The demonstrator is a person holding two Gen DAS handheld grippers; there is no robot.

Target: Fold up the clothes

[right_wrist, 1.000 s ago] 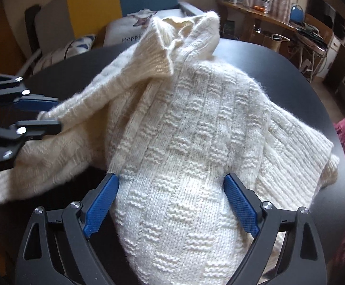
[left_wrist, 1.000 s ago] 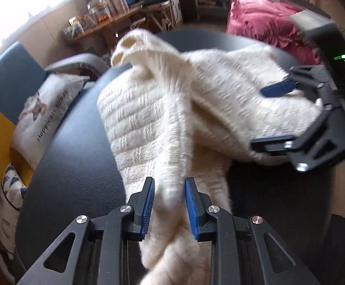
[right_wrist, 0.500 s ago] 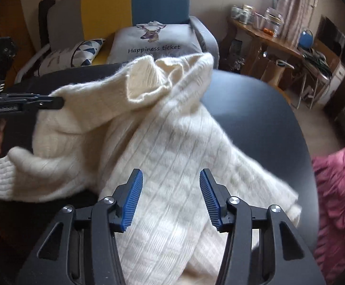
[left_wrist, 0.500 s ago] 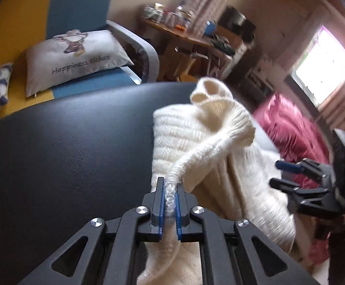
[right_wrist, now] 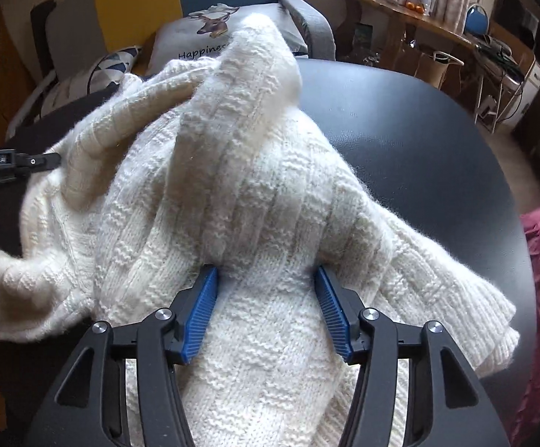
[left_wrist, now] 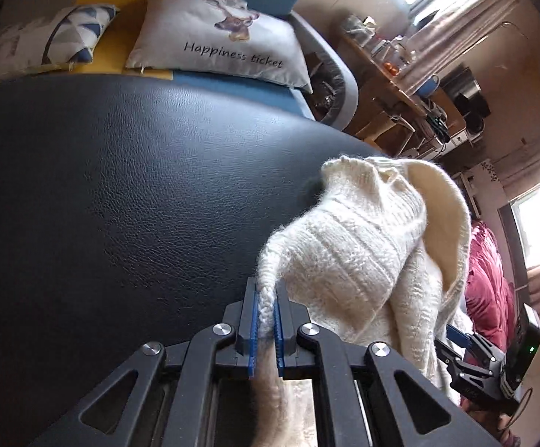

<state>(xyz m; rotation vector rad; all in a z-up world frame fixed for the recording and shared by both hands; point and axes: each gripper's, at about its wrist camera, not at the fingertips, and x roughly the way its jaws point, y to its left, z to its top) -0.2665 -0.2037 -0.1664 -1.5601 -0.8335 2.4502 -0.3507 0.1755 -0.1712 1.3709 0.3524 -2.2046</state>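
A cream-white, chunky-knit wool sweater (right_wrist: 255,201) is heaped in a loose mound on the round black leather-topped desk (left_wrist: 121,193), one ribbed sleeve trailing toward the desk's right edge. The step in hand is judged to be the gathering and spreading of the garment — no fold has yet been laid. A twisted rope of knit is pinched tightly in the left claw (left_wrist: 266,320), its blue pads pressed together on the yarn. The right claw (right_wrist: 266,309) is seen half spread astride a thick bunch of the sweater's body; its jaws are opening slightly, and whether the pads press the wool cannot be told. Next, the bunched fabric probably needs to be drawn apart and flattened — slowly, since the knit stretches.
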